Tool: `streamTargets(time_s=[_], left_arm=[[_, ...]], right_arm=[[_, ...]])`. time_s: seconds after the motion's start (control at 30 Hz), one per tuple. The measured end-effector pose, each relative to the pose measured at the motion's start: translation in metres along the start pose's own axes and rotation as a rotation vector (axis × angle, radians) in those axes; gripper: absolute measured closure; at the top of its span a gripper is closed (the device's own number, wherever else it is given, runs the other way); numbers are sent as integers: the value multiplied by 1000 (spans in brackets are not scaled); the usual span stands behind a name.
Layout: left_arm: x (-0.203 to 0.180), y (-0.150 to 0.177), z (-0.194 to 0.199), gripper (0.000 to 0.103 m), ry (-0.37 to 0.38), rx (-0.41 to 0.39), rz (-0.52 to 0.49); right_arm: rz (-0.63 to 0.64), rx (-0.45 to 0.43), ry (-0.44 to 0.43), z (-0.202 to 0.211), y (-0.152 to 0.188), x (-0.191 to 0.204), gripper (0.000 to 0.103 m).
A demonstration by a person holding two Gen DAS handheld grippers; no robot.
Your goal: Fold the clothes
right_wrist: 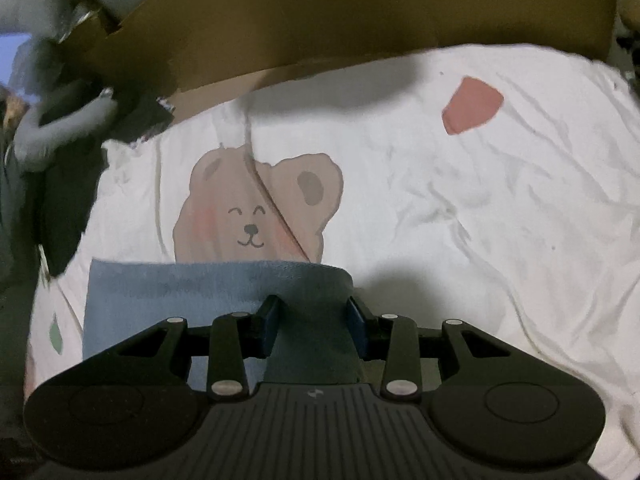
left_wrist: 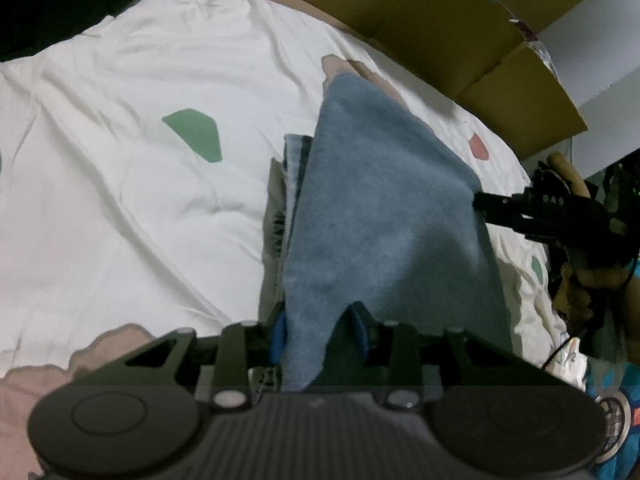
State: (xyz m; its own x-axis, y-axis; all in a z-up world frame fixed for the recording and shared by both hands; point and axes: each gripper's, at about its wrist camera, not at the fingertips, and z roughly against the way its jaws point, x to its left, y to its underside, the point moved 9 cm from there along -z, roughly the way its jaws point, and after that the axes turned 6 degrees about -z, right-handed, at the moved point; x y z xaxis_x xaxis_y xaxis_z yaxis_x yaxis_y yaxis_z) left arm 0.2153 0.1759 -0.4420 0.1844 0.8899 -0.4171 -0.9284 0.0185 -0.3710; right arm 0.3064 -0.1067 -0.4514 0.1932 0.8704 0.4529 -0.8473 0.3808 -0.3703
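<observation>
White bedsheet (left_wrist: 140, 200) with one bear print (right_wrist: 256, 212) lies under everything, cardboard boxes (left_wrist: 440, 20) behind it. I count two claws and one blue towel (left_wrist: 380, 208). My left claw (left_wrist: 318, 336) is clamped on a near corner, my right claw (right_wrist: 312, 320) on another, lifting the towel off the sheet over a grey garment (left_wrist: 276, 200).

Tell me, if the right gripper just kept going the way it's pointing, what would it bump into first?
The right gripper already holds the blue towel. Straight ahead, it would probably meet the white bedsheet around the printed bear; depth is hard to judge.
</observation>
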Motion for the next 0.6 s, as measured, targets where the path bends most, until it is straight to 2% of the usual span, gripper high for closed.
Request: streamTargets(time_s=[0.1,0.13,0.17,0.23,0.6], left_arm=[[3,1,-1,59,-10,3,13],[4,1,-1,49,-20,8,21],[6,2,-2,44,-26,11,39],[8,2,-1,44,-28,14,63],[1,-6,-4,42,-11,11,15]], right_arm=[[-33,7,-8,-2,1,-4,63],[-42,8,-9,-1,3,-4,63],[-52,15,-10,0,5,-5,62],[-68,36,-9,3,15,-10,61],[-135,114,-48,25,74,-29,60]])
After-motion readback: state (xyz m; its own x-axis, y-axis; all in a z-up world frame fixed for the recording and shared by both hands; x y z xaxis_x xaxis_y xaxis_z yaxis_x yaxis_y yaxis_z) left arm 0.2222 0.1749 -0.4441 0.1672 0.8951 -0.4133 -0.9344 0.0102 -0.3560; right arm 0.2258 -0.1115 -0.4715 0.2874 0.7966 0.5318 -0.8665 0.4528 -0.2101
